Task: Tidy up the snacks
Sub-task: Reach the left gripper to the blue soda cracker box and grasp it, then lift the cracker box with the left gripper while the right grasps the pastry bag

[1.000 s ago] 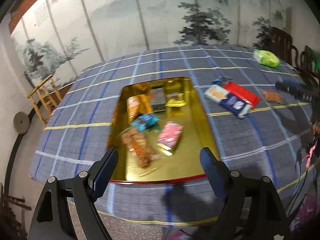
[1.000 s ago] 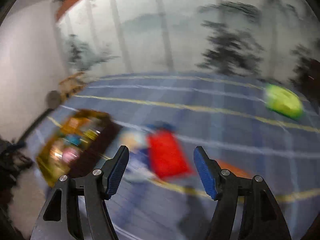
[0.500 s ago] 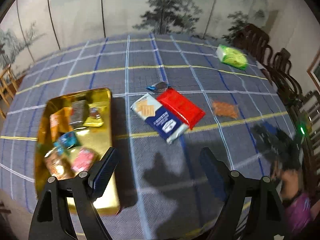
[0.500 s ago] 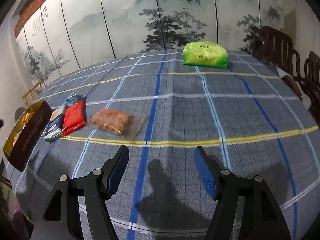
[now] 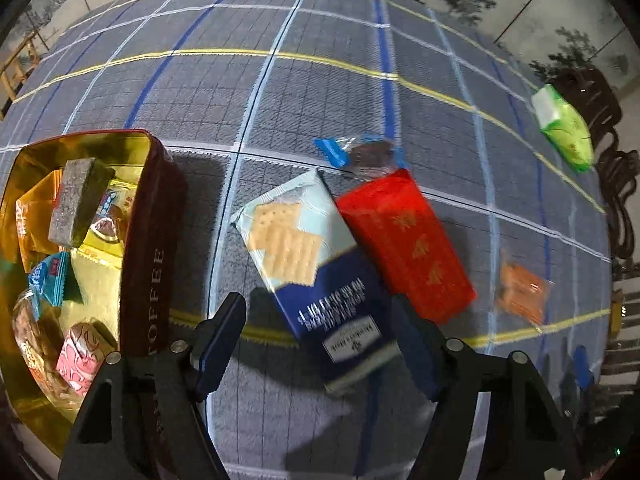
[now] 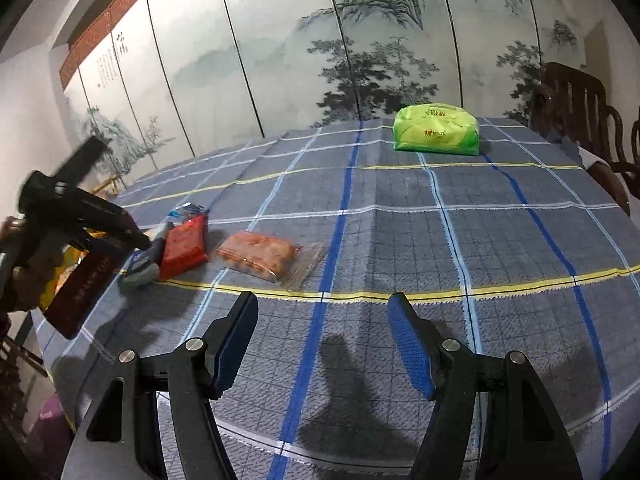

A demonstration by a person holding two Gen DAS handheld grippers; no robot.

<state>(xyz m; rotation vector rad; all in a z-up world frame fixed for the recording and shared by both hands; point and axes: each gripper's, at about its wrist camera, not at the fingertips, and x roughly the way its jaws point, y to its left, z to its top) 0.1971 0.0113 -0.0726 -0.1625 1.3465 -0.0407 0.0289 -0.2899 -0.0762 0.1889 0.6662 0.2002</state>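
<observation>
- Left claw point(image 5: 316, 344) apart, just been narrowing, straddling cracker pack point(image 5: 312, 272), pads not pressing.
- Pack looks light, brittle inside; pinch gently across long sides.
- Right claw point(image 6: 322, 344) apart, empty.

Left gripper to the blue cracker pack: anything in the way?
Nothing visible. The left gripper, jaws just narrowed yet open, hangs over the cracker pack. The red pack lies against its far side, the tin apart on the other.

Your cloth point(image 5: 312, 92) is grey-blue plaid with blue, white and yellow lines. On it you see a red packet point(image 5: 404, 240), a pale-and-navy cracker pack point(image 5: 312, 264), a lime-green bag point(image 6: 436, 130) and a gold-lined maroon tin point(image 5: 150, 240).
</observation>
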